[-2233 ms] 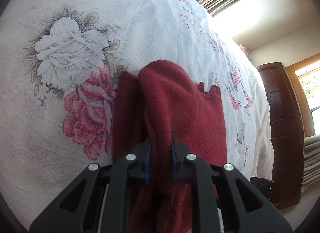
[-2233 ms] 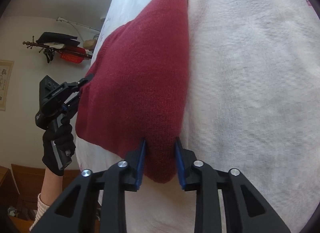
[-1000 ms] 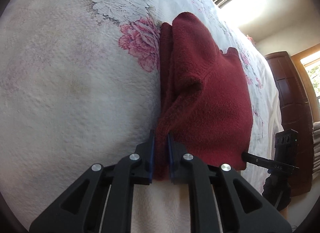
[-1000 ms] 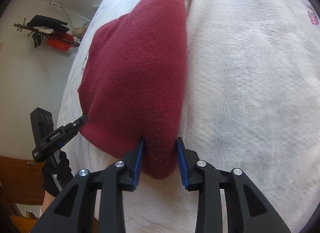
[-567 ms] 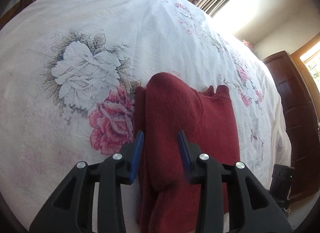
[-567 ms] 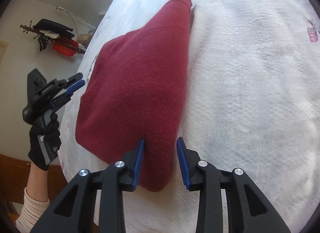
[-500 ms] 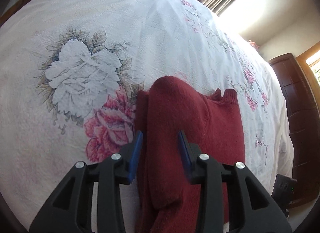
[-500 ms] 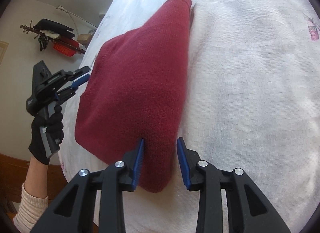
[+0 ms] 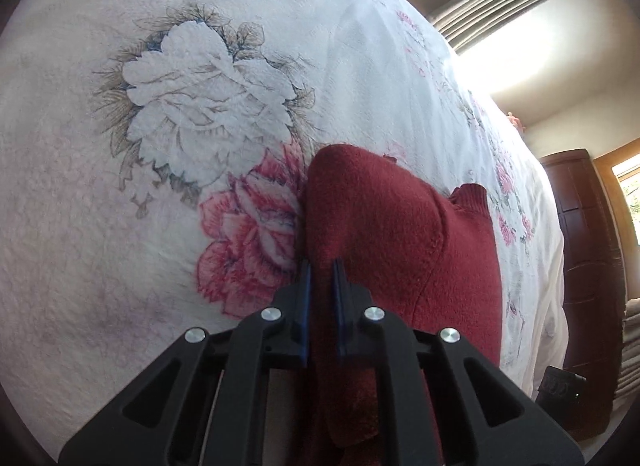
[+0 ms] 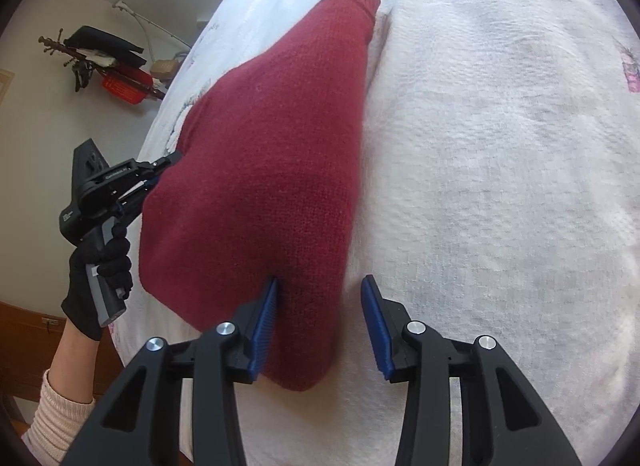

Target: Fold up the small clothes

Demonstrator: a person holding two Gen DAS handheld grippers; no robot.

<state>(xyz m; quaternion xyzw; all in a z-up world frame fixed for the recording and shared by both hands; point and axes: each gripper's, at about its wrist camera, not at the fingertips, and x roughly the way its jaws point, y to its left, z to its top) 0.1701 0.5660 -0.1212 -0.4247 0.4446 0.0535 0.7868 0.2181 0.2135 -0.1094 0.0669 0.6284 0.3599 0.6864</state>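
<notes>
Red sweater (image 10: 272, 169) folded on floral bedspread (image 10: 500, 185), near its side edge.
Left gripper (image 9: 320, 282) pinches the sweater's left fold edge; right gripper (image 10: 320, 306) spread wide (straddling the near corner); bare bedspread lies rightward.

One red sweater (image 10: 272, 169) lies on one bed (image 10: 500, 185). Two claws: left (image 9: 320, 298) and right (image 10: 320, 314) (one gloved hand (image 10: 100, 278) shows). Possibly one cabinet (image 9: 588, 266).

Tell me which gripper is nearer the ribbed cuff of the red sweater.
Probably the left. The left gripper is shut on the red sweater, with the ribbed cuff just ahead to its right. The right gripper sits open at the opposite end from it.
</notes>
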